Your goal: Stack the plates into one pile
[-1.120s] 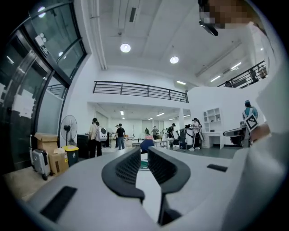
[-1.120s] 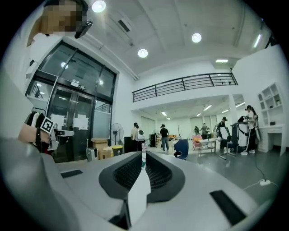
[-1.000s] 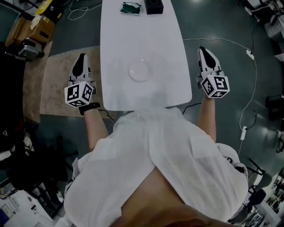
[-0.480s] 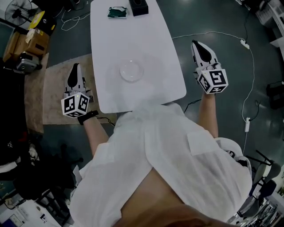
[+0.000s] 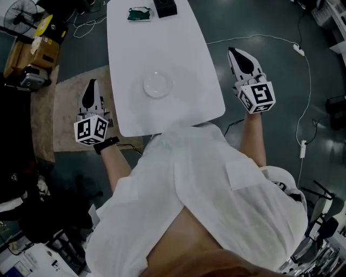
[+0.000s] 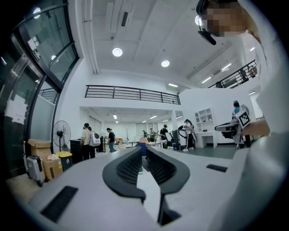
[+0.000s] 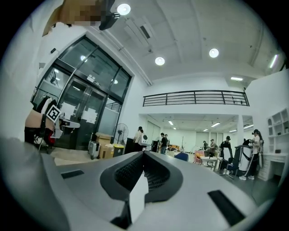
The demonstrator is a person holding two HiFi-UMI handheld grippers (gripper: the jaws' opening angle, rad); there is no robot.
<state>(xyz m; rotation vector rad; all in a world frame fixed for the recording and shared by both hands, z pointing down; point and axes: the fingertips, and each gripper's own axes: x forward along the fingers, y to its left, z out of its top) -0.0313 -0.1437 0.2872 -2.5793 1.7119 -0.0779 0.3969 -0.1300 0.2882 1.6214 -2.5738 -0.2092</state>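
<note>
**Supervisor:** Where are your tools right now?

**Operator:** I have both off the long white desk (image 5: 189, 59), one at each side. The left gripper (image 5: 91, 84) hangs over the beige rug (image 5: 65, 108). Its jaws are all but together, with a thin slit between them and nothing in it. The right gripper (image 5: 233, 53) is over the dark floor, jaws fully together and empty too.

**Supervisor:** And the plates?

**Operator:** One round white plate pile (image 5: 157, 85) sits near the middle of the desk, between the two grippers and well apart from both. From above I can't tell how many plates are in it. I see no loose plate elsewhere, so I judge the stacking done or nearly so.

**Supervisor:** So what is the step?

**Operator:** Standing clear, as I read it. To do that well I'd hold both grippers level and outside the desk edges, so no jaw nudges the pile. If another plate needed adding, I'd part the jaws before coming in from the side.

**Supervisor:** Surface and room?

**Operator:** The top is smooth and bare, so I expect a pushed plate would slide. A dark green flat object (image 5: 139, 14) and a black box (image 5: 165, 7) lie at the far end. A white cable (image 5: 259, 38) trails on the floor near the right gripper. Beyond the rug are a cardboard box (image 5: 24, 51) and a fan (image 5: 16, 16). The gripper views show a tall bright hall with a railed balcony (image 6: 131, 94) and distant people (image 6: 90, 140).
</note>
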